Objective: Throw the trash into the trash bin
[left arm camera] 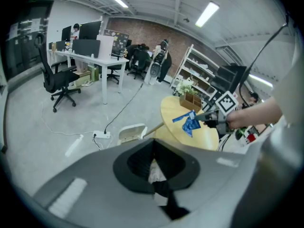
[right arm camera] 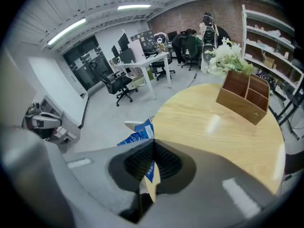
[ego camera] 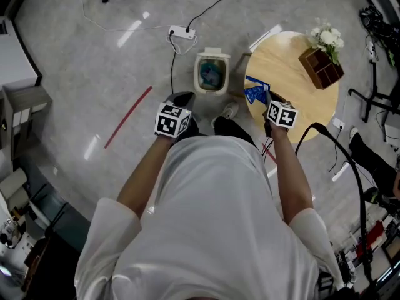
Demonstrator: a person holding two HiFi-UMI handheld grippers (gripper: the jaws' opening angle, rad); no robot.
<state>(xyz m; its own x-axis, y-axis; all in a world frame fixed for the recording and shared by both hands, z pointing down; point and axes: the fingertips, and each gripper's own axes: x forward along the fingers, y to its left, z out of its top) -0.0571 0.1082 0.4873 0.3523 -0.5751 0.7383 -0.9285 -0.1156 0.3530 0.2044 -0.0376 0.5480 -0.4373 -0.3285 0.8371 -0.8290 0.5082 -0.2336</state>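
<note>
Where right fingers meet, wrapper sits, seemingly pinched.

The left gripper's fingers meet; right gripper pinches blue wrapper above table.

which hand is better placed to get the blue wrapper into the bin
Right. The right gripper is shut on the blue wrapper at the table edge facing the open trash bin on the floor. The left gripper is closed on what looks like a pale scrap.
</note>
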